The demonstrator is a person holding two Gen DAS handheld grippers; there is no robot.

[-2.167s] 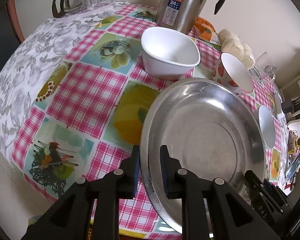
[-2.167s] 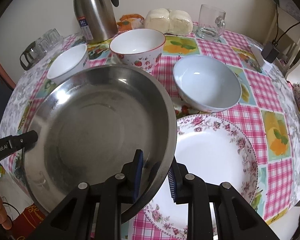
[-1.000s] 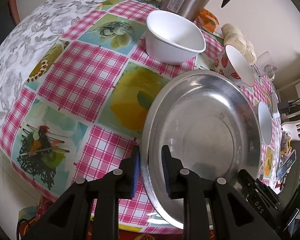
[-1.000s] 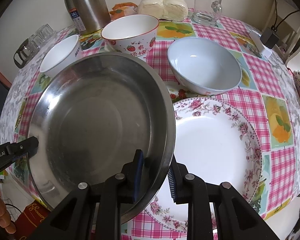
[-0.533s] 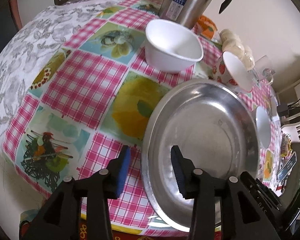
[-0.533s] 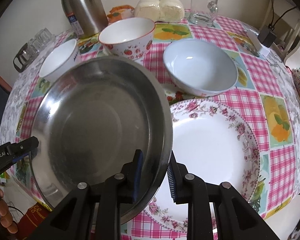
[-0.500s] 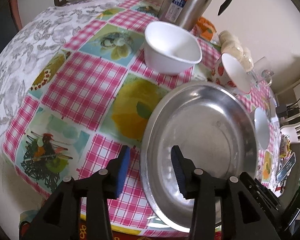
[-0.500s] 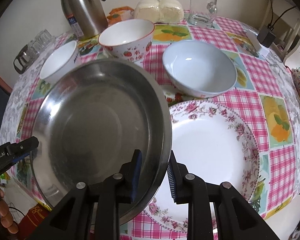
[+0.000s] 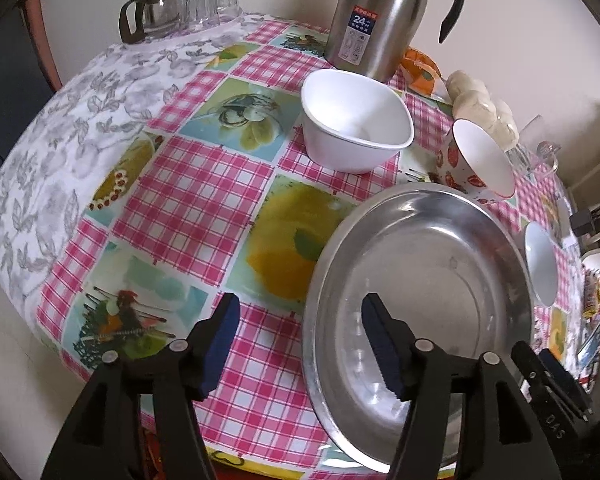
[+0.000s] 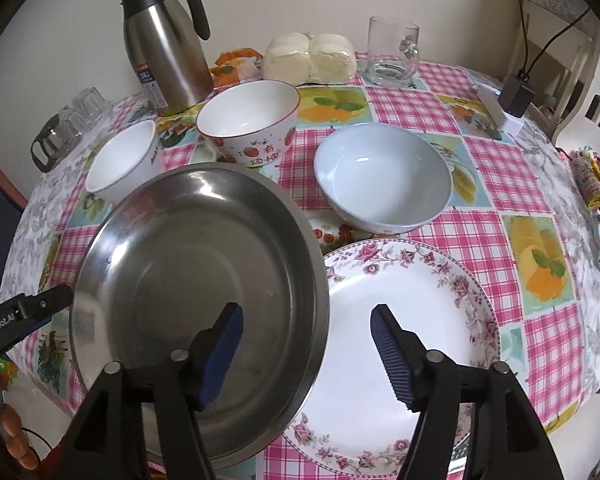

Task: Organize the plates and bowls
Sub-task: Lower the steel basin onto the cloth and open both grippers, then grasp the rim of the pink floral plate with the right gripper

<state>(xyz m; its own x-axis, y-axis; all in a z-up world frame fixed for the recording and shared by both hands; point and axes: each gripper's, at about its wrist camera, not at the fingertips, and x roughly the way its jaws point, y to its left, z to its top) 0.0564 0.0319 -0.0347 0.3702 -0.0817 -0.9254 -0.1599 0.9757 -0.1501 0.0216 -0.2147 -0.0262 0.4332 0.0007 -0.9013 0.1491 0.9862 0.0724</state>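
Note:
A large steel plate (image 10: 196,280) lies on the checked tablecloth, its right rim overlapping a white floral plate (image 10: 404,320); it also shows in the left wrist view (image 9: 420,280). My left gripper (image 9: 300,340) is open, its jaws straddling the steel plate's left rim. My right gripper (image 10: 306,340) is open, straddling its right rim. Behind stand a small white bowl (image 10: 120,164), a strawberry bowl (image 10: 248,120) and a pale blue bowl (image 10: 380,180).
A steel thermos jug (image 10: 164,44), a glass mug (image 10: 392,52), wrapped buns (image 10: 308,60) and a glass pot with tumblers (image 9: 172,8) stand along the table's far side. A charger and cable (image 10: 516,92) lie at the far right. The table edge is just below both grippers.
Both grippers have opened wide and let go of the steel plate's rim. The plate has settled flat, overlapping the floral plate's edge.

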